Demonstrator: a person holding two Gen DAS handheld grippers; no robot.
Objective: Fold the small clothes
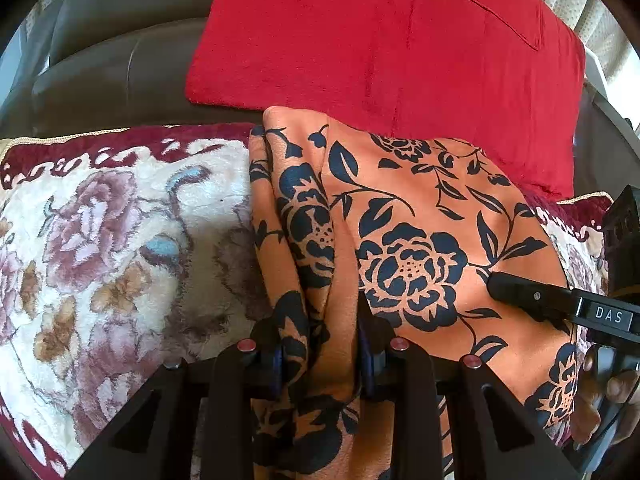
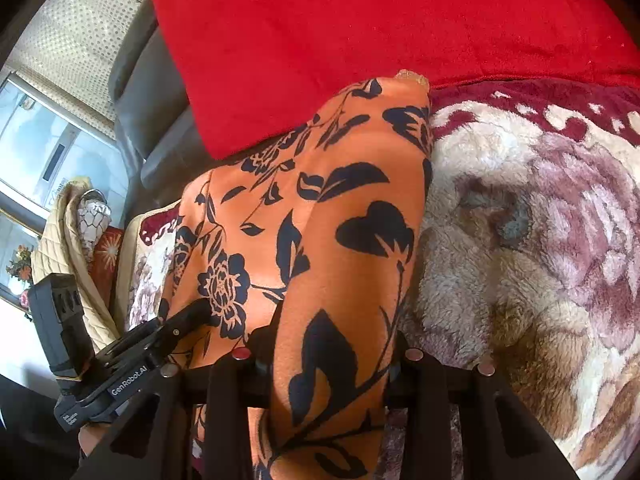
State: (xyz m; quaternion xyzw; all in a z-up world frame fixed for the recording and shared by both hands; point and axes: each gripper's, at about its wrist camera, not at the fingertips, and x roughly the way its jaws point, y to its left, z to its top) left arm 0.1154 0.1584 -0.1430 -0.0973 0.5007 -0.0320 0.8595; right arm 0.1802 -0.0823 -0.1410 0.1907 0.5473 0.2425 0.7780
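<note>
The orange cloth [image 1: 420,216] lies on a floral blanket [image 1: 120,240], its far end against a red cushion [image 1: 380,40]. The left gripper [image 1: 320,336] pinches a bunched fold; the right gripper [image 2: 332,344] seems clamped on another fold — likely to lift both edges together.

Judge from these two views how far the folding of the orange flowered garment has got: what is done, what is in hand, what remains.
Done: the orange garment already lies doubled on the floral blanket, a layered edge showing along one side. In hand: the left claw and the right claw each pinch a bunch of its near edge. Left: it is still a long, loose shape partly resting against the red cushion, so further folds and flattening seem needed.
</note>
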